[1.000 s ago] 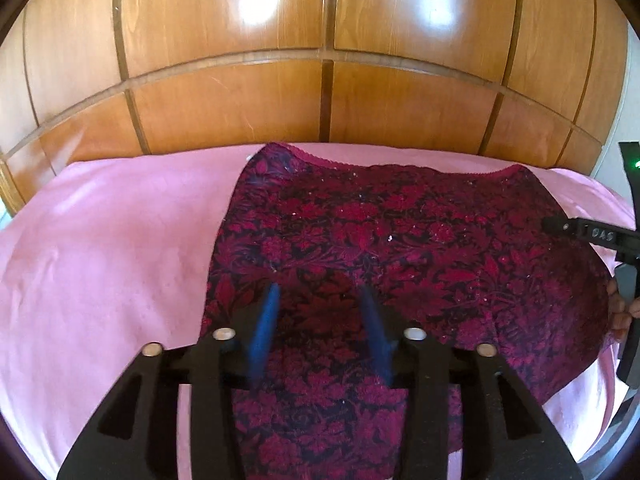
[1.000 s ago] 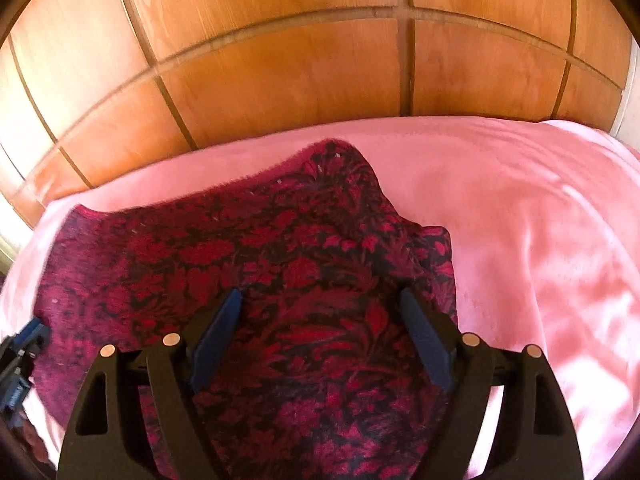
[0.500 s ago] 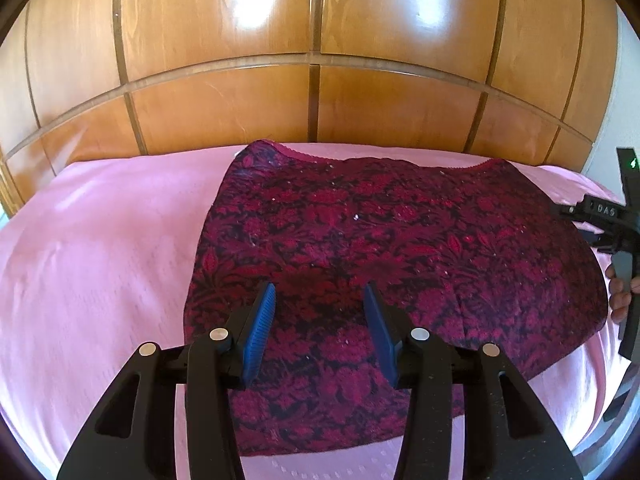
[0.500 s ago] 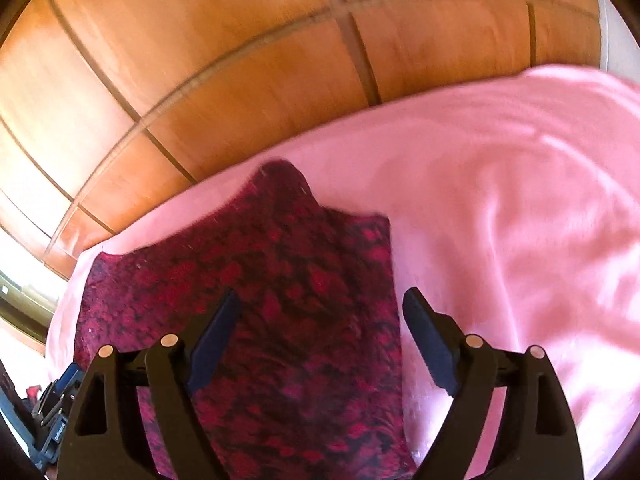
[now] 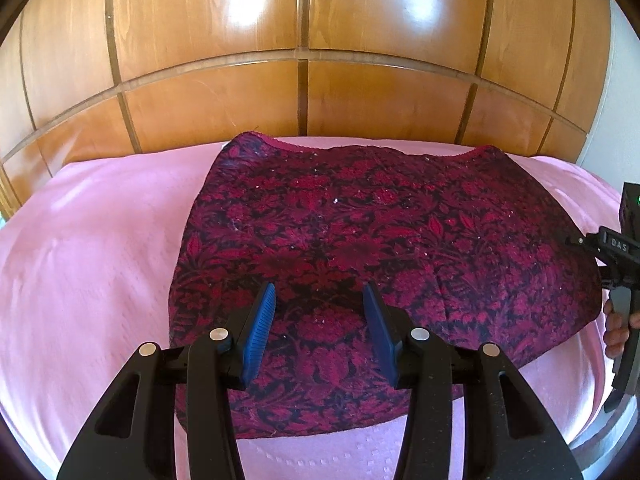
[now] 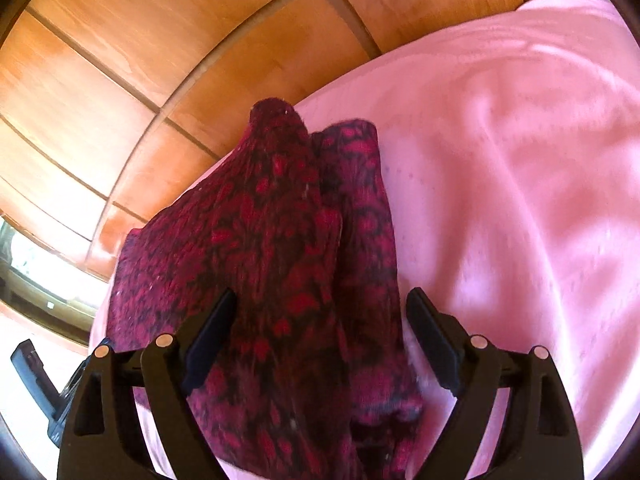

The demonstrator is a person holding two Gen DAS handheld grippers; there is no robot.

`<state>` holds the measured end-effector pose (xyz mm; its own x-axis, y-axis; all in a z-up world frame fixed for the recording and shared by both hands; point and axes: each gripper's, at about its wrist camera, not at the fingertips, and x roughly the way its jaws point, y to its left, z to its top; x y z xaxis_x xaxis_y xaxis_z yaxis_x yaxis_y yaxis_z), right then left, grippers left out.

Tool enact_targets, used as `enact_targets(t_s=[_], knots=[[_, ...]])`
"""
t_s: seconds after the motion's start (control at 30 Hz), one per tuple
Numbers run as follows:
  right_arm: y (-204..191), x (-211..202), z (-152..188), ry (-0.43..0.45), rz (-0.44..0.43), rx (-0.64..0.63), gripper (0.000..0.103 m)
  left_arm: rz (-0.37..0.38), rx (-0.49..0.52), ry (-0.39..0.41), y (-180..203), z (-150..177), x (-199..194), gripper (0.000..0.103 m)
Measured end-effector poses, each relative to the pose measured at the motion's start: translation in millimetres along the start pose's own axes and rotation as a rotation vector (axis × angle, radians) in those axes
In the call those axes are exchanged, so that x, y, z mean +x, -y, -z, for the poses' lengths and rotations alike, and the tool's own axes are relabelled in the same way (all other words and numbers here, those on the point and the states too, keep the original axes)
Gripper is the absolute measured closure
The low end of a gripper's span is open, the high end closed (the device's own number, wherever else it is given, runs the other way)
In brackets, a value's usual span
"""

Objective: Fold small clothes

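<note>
While spread flat on the pink bedcover, red flowered garment under both claws: left gripper parted, pinching nothing; right gripper just widening, touching nothing.

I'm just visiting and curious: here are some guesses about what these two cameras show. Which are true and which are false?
1. The garment is dark red with a floral pattern. True.
2. It lies on a green sheet. False: the sheet is pink.
3. The left gripper is pinching the cloth. False: its blue pads stand apart above the cloth, gripping nothing.
4. Wooden panels rise behind the bed. True.
5. The right gripper is shut. False: its jaws stand wide and have just been opening, with the garment's right edge seen between them, unpinched.
</note>
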<state>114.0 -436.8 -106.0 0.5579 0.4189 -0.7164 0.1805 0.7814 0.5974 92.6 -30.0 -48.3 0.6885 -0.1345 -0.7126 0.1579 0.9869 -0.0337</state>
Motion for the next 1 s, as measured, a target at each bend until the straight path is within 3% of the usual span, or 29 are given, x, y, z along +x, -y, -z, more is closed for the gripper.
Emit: enact_targets(t_s=[0.3, 0.5, 0.6, 0.67, 0.83, 1.0], knots=[[-1, -7, 16, -0.030, -0.029, -0.030, 0.022, 0.044, -0.019, -0.014, -4, -1, 3, 0.058], [-27, -20, 19, -0.022, 0.024, -0.126, 0.058, 0.065, -0.039, -0.071, -7, -1, 21, 0.058], [-27, -18, 21, -0.043, 0.029, -0.140, 0.056, 0.066, -0.042, -0.076, -7, -2, 21, 0.058], [-14, -13, 20, -0.056, -0.002, -0.086, 0.043, 0.066, -0.035, -0.076, -5, -2, 21, 0.058], [4, -8, 23, -0.053, -0.103, -0.008, 0.039, 0.068, -0.018, -0.081, -4, -1, 22, 0.058], [-13, -18, 19, -0.050, -0.082, -0.044, 0.062, 0.094, -0.029, -0.093, -8, -4, 26, 0.058]])
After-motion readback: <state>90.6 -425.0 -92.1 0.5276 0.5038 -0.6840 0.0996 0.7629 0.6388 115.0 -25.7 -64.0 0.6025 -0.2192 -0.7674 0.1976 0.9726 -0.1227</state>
